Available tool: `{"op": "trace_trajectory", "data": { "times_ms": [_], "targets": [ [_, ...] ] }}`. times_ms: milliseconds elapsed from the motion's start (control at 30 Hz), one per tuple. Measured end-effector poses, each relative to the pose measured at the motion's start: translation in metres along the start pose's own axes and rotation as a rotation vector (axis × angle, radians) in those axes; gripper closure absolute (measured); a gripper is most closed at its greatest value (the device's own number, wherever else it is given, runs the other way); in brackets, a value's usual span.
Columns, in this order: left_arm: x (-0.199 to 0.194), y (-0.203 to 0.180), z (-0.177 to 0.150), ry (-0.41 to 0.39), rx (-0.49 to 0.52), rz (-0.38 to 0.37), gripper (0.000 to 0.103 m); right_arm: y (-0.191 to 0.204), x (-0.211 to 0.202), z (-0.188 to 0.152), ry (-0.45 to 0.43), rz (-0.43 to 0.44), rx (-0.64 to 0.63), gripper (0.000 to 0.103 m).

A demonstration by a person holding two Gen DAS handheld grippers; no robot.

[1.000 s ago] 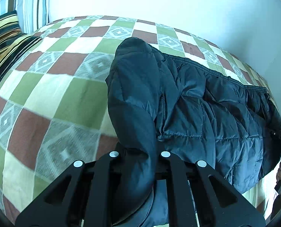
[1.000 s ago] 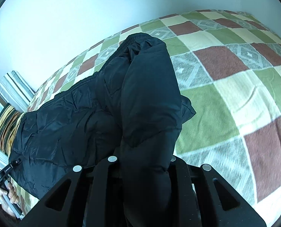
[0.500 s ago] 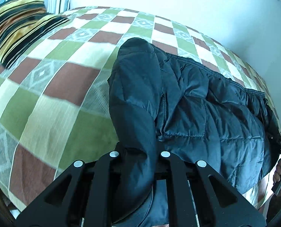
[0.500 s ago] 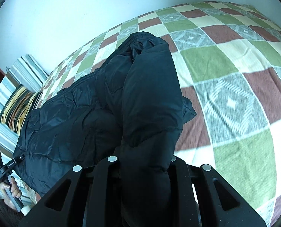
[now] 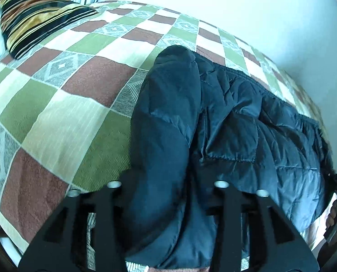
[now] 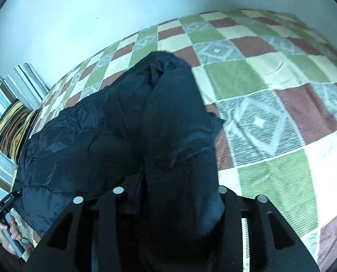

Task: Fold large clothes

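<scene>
Roughly laid: dark quilted jacket (image 5: 247,140) across the checked bedspread (image 5: 61,117), near edge hanging toward the person, both sides doubled over so it narrows. Left gripper (image 5: 167,188) and right gripper (image 6: 168,195) each straddle a folded-in side, jaws opening, fabric between them, likely letting go. Striped pillow (image 5: 36,13) well apart

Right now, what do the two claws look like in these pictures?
Both are matte black. The left claw and the right claw each have two flat fingers with triangular cut-outs and round silver screw heads near the tips. The left claw's handle carries small white lettering, too small to read.
</scene>
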State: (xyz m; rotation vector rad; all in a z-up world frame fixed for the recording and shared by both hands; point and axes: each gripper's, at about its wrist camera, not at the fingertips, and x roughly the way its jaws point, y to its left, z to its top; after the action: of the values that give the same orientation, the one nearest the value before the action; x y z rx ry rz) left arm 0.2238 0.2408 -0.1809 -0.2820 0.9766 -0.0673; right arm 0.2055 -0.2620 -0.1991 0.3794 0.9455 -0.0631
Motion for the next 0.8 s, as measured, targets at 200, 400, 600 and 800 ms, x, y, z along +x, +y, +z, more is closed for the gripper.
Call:
{"op": "trace_trajectory", "data": {
  "times_ms": [200, 400, 600, 800],
  "targets": [
    [-0.01, 0.004, -0.009, -0.039, -0.021, -0.032, 0.032, 0.008, -0.036, 0.004, -0.108, -0.078, -0.011, 0.053],
    [-0.003, 0.005, -0.011, -0.02, -0.018, -0.023, 0.027, 0.048, -0.079, 0.001, -0.257, -0.146, -0.109, 0.05],
    [0.001, 0.012, -0.005, -0.006, -0.034, 0.008, 0.027, 0.1, -0.053, -0.017, -0.116, -0.032, -0.221, 0.05],
    [0.004, 0.014, 0.006, 0.003, 0.011, 0.03, 0.026, 0.151, -0.024, -0.027, -0.06, 0.011, -0.302, 0.051]
  ]
}}
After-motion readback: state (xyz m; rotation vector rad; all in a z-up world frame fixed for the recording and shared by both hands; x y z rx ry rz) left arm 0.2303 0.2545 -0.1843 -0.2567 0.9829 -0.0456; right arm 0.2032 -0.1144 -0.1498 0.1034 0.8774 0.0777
